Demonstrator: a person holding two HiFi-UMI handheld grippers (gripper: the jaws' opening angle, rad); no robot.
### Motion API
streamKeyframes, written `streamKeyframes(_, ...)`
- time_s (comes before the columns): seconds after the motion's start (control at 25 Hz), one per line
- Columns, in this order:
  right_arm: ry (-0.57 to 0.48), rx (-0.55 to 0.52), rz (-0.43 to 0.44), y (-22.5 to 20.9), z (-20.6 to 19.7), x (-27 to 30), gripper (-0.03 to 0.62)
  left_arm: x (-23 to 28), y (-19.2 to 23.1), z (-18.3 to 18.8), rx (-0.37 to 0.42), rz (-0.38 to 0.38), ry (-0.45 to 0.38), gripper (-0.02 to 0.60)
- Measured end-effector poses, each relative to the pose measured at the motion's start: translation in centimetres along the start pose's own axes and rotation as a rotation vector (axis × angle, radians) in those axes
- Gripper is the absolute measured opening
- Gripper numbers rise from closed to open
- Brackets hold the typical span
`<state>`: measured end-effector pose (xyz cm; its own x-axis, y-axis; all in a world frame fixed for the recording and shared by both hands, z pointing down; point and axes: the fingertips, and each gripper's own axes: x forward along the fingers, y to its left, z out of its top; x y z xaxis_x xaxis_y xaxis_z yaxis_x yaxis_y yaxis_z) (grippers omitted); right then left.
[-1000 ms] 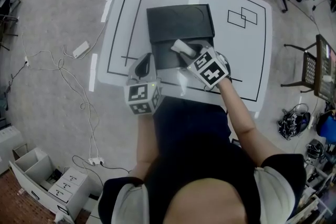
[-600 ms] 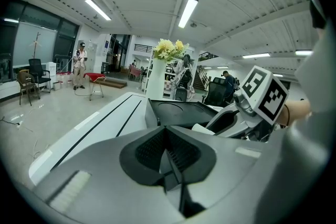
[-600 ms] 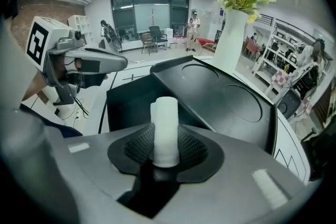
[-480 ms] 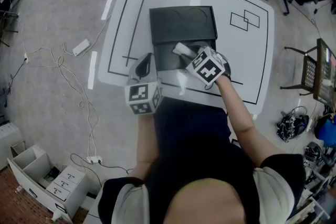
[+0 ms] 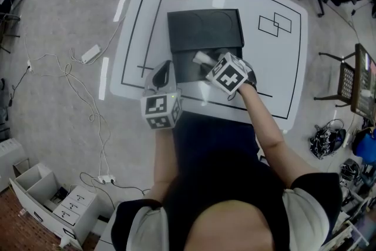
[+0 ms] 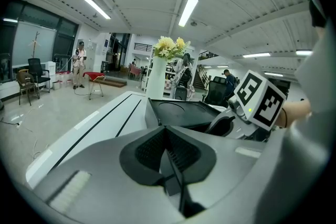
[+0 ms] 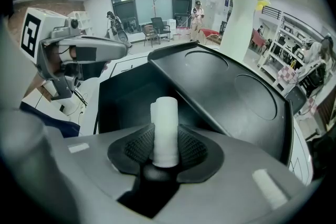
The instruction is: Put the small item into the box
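Only the right gripper view shows the right gripper (image 7: 165, 145) clamped on the upright white cylinder (image 7: 166, 126), above the black box's (image 7: 128, 98) open tray. The head view places the left gripper (image 5: 162, 72) at the desk's (image 5: 276, 70) near edge; its own view shows jaws together, empty.

light: bright, ceiling strips (image 6: 188, 10) | edges: fisheye-warped, dark corners | focus: sharp

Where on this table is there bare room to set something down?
Free: the white table's right side around the two outlined rectangles, and the left strip beside the open black box. Crowded: the near edge, by left gripper and right gripper.
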<state>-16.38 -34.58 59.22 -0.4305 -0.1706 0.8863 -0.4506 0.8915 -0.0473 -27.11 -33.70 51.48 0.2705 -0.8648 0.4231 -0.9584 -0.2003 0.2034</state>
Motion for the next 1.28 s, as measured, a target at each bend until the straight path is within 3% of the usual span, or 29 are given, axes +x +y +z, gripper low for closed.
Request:
streamKeyframes(0.4, 0.065, -0.018, -0.029, 0.05, -0.21, 0.71, 0.133, 0.36, 0.20, -0.13, 0.002, -0.002, 0.010, 0.009)
streamKeyframes(1.12, 0.077, 0.015, -0.038, -0.17, -0.43, 0.75, 0.147, 0.54, -0.58, 0.25, 0.017, -0.033, 0.001, 0.009)
streamKeyframes(1.28, 0.082, 0.037, -0.043, -0.32, -0.93, 0.58, 0.174, 0.32, -0.54, 0.19, 0.020, -0.030, 0.000, 0.009)
